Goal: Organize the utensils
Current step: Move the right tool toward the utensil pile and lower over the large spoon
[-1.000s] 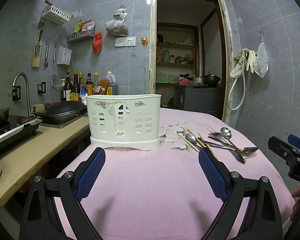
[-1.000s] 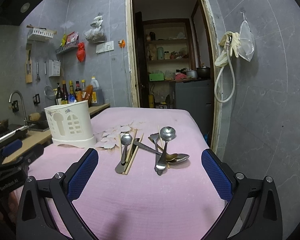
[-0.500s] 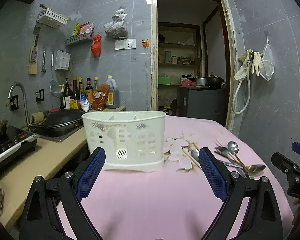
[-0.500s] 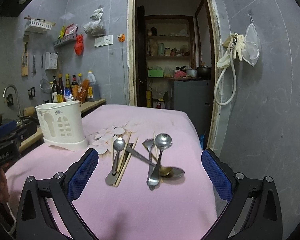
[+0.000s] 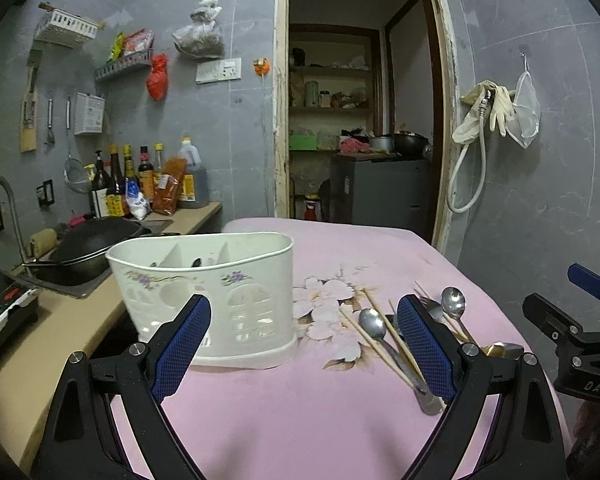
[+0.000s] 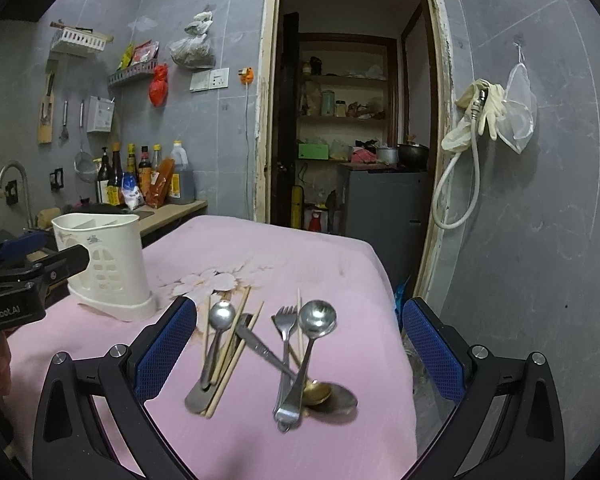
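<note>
A white plastic utensil holder [image 5: 208, 300] with compartments stands on the pink tablecloth [image 5: 300, 408]; it also shows at the left of the right wrist view [image 6: 108, 264]. A loose pile lies to its right: spoons [image 6: 312, 344], a fork [image 6: 285, 344], chopsticks [image 6: 236, 352] and a gold spoon [image 6: 318, 392]. In the left wrist view a spoon [image 5: 374, 326] and chopsticks [image 5: 376, 348] show. My left gripper [image 5: 300, 352] is open and empty, raised before the holder. My right gripper [image 6: 300, 352] is open and empty, above the pile.
A counter [image 5: 48, 328] on the left carries a wok [image 5: 92, 248], a faucet [image 5: 4, 216] and bottles [image 5: 140, 184]. An open doorway [image 6: 352, 128] stands behind the table. A hose and gloves [image 6: 472, 128] hang on the right wall. The table's right edge [image 6: 400, 320] drops off.
Both grippers have risen and tilted down: I now see into the holder's top, and the utensil pile sits lower and closer between the right fingers. Nothing was picked up.
</note>
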